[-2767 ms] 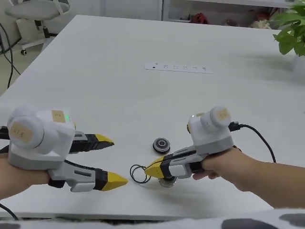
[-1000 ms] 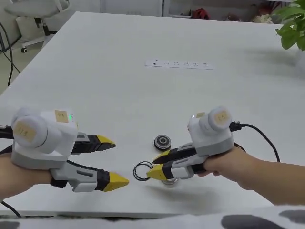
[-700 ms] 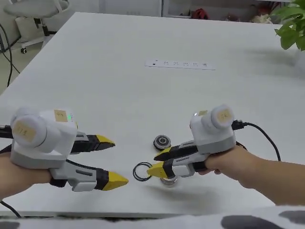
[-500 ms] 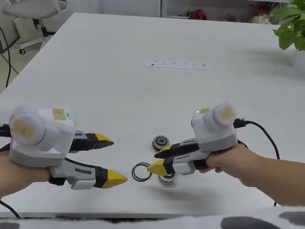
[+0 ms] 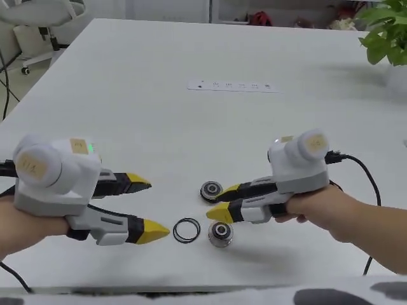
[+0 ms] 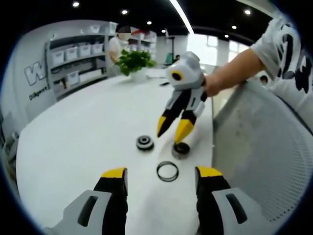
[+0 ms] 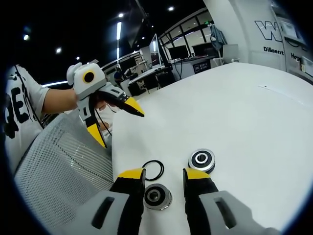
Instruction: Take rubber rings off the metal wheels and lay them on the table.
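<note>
**One ring off, far wheel next**

Left claw (image 5: 146,208) at lower left, wide, empty. Ring (image 5: 186,230) lies flat on the bench (image 5: 159,95) just right of its tips, clear of both wheels. Near wheel (image 5: 220,233), just beside the ring, looks stripped. Far wheel (image 5: 210,190) has a dark rim, so its ring is likely still on. Right claw (image 5: 222,201) is narrowly parted, empty, above and between the wheels.

Next, probably: pin the far wheel with one claw and peel with the other; it may roll.

The right gripper view has the near wheel between its jaws. The left gripper view centres the ring.
</note>
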A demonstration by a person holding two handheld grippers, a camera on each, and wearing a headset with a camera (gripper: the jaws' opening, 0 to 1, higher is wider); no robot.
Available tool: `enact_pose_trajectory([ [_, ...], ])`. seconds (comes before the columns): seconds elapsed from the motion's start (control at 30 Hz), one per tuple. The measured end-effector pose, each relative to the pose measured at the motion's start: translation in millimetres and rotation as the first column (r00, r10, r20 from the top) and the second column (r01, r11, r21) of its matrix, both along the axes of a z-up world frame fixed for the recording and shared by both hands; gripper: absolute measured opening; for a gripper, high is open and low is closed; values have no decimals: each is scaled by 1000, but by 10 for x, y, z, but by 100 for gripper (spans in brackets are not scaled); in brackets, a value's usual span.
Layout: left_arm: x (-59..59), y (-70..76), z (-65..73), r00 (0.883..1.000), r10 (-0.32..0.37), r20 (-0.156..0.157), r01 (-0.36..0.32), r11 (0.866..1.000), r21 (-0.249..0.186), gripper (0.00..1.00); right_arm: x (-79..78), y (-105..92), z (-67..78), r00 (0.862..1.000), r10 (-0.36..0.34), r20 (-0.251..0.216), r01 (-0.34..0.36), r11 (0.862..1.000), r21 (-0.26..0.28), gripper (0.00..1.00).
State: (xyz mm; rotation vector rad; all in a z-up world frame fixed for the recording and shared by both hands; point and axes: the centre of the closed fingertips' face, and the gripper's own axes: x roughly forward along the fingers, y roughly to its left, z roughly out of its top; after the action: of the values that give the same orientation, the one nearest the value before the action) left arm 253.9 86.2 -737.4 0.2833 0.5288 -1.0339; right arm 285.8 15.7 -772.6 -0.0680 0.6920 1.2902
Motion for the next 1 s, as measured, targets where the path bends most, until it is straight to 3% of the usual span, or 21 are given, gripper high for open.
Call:
enact_pose_trajectory([
  [0.37,93,-61,-2,1000,-6,7,6,1000,0,56,55,-55,35,999,-29,30,30,1000,-2,28],
  [1.0,304,-159,-66,1000,-18,7,18,1000,9,53,243,-144,-39,994,-49,94,53,998,-32,28],
])
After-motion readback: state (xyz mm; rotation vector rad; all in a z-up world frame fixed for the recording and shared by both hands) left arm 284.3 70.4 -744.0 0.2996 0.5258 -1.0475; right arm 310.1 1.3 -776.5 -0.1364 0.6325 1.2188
